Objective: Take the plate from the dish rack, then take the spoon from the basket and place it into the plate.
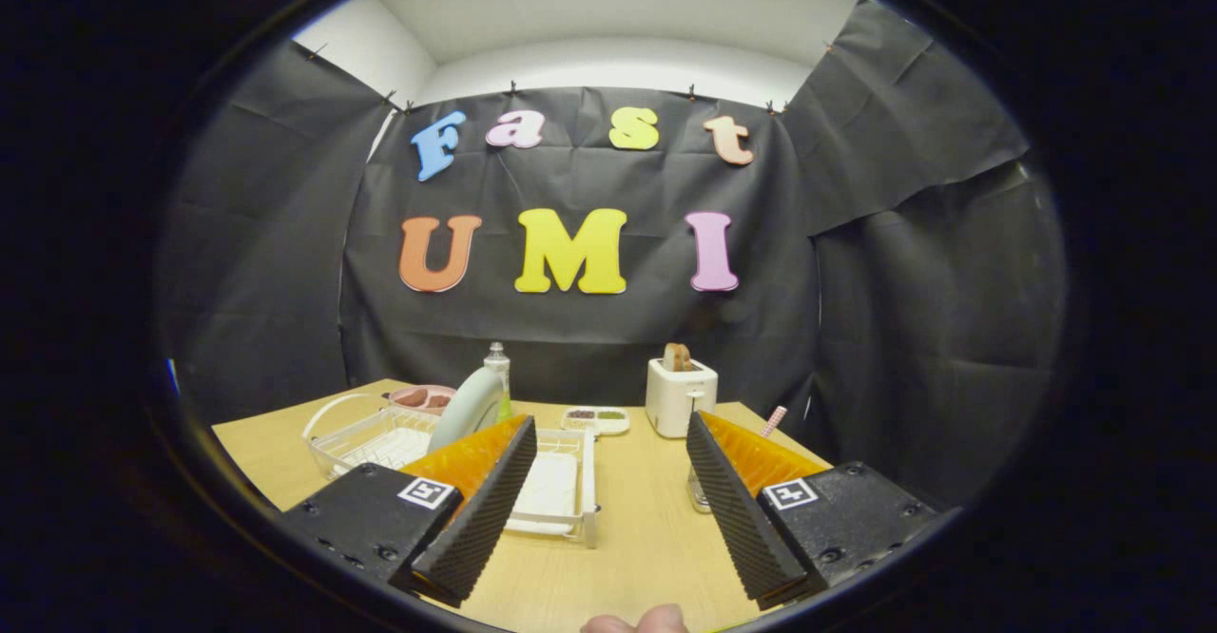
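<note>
**Two fingers spread wide above the table, nothing held**

Two fingers of the gripper point(608, 490) stand far apart, with bare tabletop between them and nothing pressed by either pad. Nearest of all, a fingertip of the person's hand point(635, 622) peeks in at the near edge of the wooden table point(627, 557).

Just ahead of the left finger sits the white dish rack point(561, 490), partly hidden behind that finger. A pale green plate point(466, 410) stands on edge in the rack, tilted, rising above the left finger's tip. Left of the rack lies a white wire basket point(357, 433) with a hoop handle; the spoon cannot be made out inside it.

Beside the right finger, close to its inner face, a small clear glass point(698, 492) stands on the table, mostly covered. A pink-and-white striped stick point(774, 420) pokes up beyond the right finger.

Farther back, a pinkish bowl point(423, 395) sits behind the basket, and a clear bottle point(496, 367) stands behind the plate. A small white divided tray point(596, 419) lies near the middle, and to its right a white toaster point(680, 395) holds a slice of bread point(677, 357) in its slot.
</note>
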### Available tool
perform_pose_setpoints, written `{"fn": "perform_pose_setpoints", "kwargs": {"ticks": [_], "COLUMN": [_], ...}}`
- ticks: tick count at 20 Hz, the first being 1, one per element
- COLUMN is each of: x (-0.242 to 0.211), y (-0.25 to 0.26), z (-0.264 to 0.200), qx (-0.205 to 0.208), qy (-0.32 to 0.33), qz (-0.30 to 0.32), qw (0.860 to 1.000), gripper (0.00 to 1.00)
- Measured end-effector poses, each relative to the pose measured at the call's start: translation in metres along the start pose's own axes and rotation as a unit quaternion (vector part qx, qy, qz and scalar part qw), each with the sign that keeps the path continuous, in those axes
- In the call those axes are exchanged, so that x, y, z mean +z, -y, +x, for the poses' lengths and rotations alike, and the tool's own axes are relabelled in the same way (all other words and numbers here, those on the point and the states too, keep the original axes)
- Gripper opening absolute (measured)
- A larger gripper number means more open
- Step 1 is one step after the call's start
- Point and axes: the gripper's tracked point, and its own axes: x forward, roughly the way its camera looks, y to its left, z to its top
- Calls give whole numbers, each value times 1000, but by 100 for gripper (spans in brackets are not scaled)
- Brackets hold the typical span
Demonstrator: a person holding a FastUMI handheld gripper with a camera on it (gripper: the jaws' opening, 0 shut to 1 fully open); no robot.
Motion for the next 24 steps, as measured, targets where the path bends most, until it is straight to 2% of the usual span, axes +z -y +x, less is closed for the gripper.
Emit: {"fn": "perform_pose_setpoints", "kwargs": {"ticks": [8,16,24], "x": [14,27,81], "y": [6,-9,-45], "z": [3,22,47], "qx": [-7,6,50], "qy": [-7,-49,-83], "qz": [-9,-7,-34], "qw": [1000,999,995], "gripper": [100,100,100]}}
